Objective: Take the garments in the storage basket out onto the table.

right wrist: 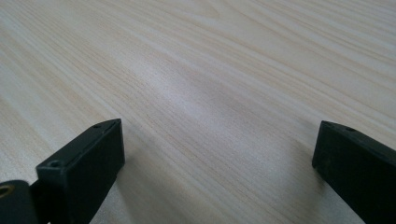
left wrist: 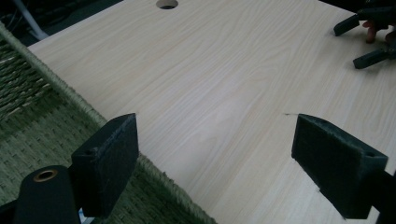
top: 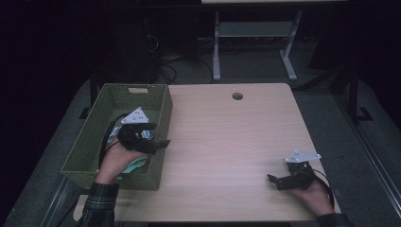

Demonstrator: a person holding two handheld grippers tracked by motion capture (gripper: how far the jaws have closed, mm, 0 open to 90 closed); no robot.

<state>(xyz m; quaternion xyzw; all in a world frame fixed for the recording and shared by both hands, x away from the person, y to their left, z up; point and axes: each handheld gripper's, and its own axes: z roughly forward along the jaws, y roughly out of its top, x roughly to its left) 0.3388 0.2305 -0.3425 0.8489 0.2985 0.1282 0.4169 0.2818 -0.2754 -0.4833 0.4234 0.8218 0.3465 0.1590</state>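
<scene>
We see the left gripper [top: 158,135] hanging over the right rim of the green woven basket [top: 108,97], its jaws spread wide and holding nothing, with one jaw over the basket's weave and the other over the bare wooden surface [top: 227,137]. A pale teal cloth [top: 137,164] lies inside the basket, partly under the left hand [top: 120,158]. The right gripper [top: 275,182] rests low near the surface's front right corner, well apart from the basket, its jaws likewise wide open and empty.
</scene>
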